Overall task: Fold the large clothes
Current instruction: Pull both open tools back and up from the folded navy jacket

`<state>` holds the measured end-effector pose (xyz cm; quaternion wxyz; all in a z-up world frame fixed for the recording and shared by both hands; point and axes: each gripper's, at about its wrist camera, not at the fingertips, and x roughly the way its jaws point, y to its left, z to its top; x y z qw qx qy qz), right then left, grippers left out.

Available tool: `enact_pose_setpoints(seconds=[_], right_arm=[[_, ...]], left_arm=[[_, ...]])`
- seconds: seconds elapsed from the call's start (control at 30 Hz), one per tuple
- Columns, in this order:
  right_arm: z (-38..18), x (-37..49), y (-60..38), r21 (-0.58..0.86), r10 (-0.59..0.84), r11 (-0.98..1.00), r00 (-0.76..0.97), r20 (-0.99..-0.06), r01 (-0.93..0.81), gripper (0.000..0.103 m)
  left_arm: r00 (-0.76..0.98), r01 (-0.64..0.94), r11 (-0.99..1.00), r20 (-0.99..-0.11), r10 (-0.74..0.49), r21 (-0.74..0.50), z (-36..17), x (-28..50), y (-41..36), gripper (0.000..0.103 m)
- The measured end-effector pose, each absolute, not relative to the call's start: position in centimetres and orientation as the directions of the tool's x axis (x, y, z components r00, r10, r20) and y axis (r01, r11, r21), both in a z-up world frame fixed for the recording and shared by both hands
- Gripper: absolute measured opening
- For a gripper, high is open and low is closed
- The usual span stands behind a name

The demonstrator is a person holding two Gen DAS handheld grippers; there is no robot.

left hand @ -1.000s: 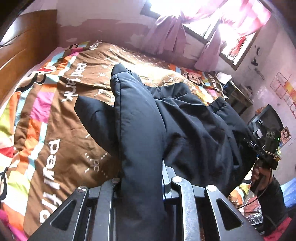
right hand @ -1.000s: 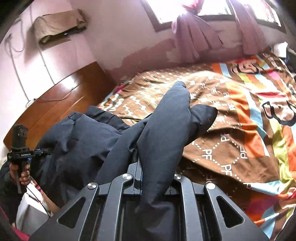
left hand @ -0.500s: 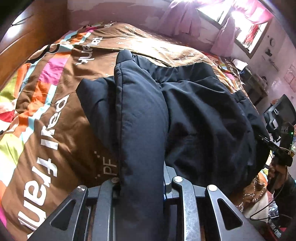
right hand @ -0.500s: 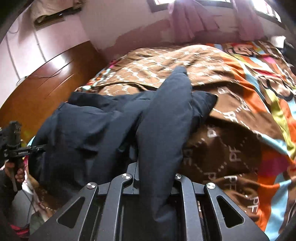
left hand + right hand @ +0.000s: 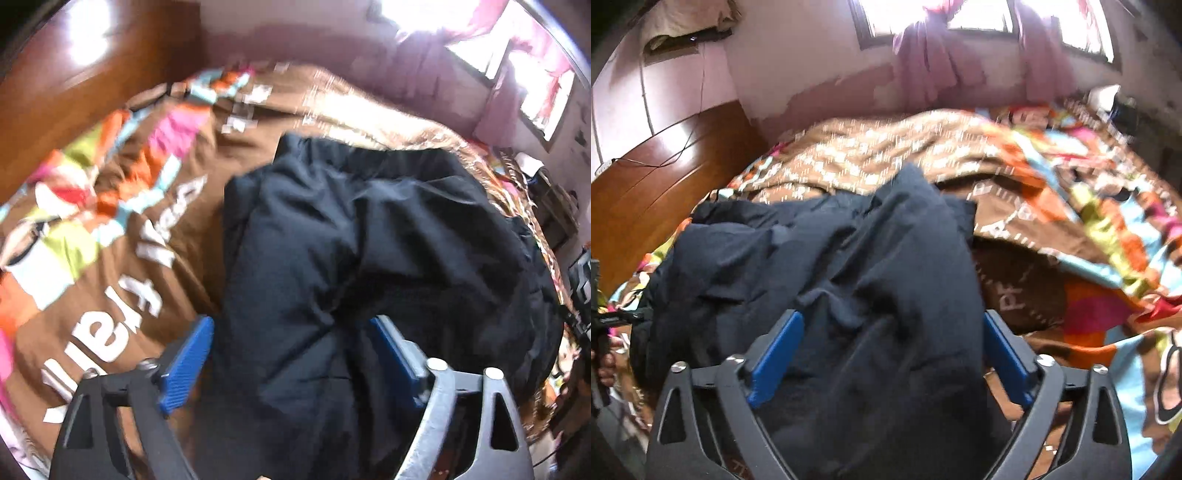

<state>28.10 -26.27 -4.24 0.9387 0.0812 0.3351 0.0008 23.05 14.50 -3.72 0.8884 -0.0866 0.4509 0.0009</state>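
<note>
- Left gripper (image 5: 291, 365): jaws spread wide, the dark jacket (image 5: 369, 258) lying loose between them, apparently let go to settle.
- Right gripper (image 5: 890, 363): likewise wide, fabric between and ahead, on the bed (image 5: 1052, 236).

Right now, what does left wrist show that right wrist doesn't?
Left wrist only: white lettering on the brown bedspread. Right wrist only: a cloth-draped wall unit and the left hand-held gripper seen from outside. Both: the dark jacket lying between open jaws, the wooden headboard, pink curtains.
</note>
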Motion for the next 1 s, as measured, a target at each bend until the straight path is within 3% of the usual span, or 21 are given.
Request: enact_pose_setpoints(seconds=[0.43,0.73,1.0], right_arm=[[0.4,20.2,-23.3,0.177,0.061,0.984,0.869,-0.492,0.031,0.102],[0.4,16.4,-22.5,0.232,0.106,0.973,0.866,-0.488,0.011,0.102],[-0.1,13.2,-20.8,0.221,0.104,0.975,0.878,-0.467,0.001,0.102]], left_arm=[[0.811,-0.076,0.994,-0.585,0.016,-0.078,2.3,12.5,9.3,0.103],[0.827,-0.05,0.988,-0.561,-0.042,-0.148,3.2,8.2,8.2,0.103],[0.848,-0.046,0.994,-0.529,-0.015,-0.101,3.0,4.6,7.1,0.103]])
